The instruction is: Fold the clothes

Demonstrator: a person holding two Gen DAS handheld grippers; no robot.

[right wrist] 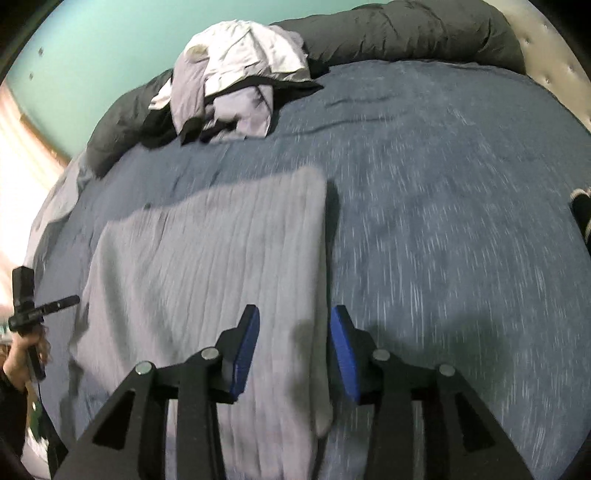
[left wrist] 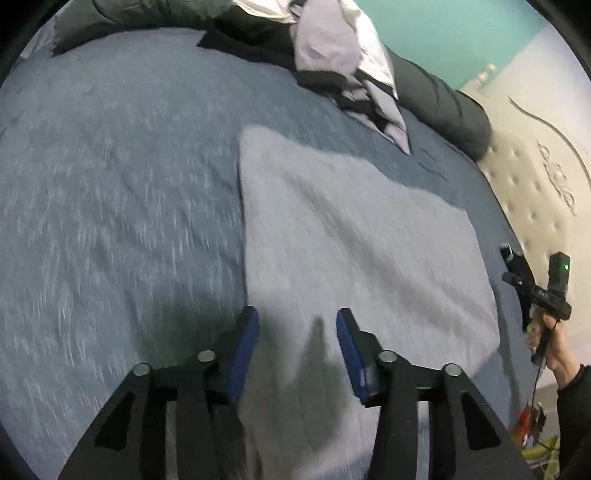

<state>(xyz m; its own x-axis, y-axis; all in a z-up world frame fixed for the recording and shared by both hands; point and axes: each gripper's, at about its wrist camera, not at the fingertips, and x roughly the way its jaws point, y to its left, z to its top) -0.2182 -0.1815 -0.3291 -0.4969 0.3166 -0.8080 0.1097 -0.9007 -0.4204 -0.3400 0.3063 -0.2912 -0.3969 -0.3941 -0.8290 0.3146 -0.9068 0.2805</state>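
Garment (left wrist: 354, 236): pale grey, ribbed, lying flat on the blue bedspread (left wrist: 118, 192), directly ahead of and beneath both your claws. Left claw (left wrist: 297, 325): you are holding it wide apart and empty, hovering over the garment's near left edge, with the cloth spreading ahead and to its right. Right claw (right wrist: 293, 325): you are holding it wide as well, gripping nothing, straddling the garment's right edge, with the cloth reaching ahead and to its left. Clothes heap (right wrist: 236, 81): white and lilac pieces sitting far ahead of both claws, against a dark grey rolled duvet (right wrist: 406, 33). Both views are smearing with motion blur, so the garment is possibly folded double; you cannot tell. Your hand (left wrist: 546, 339) is showing to the left claw's right.
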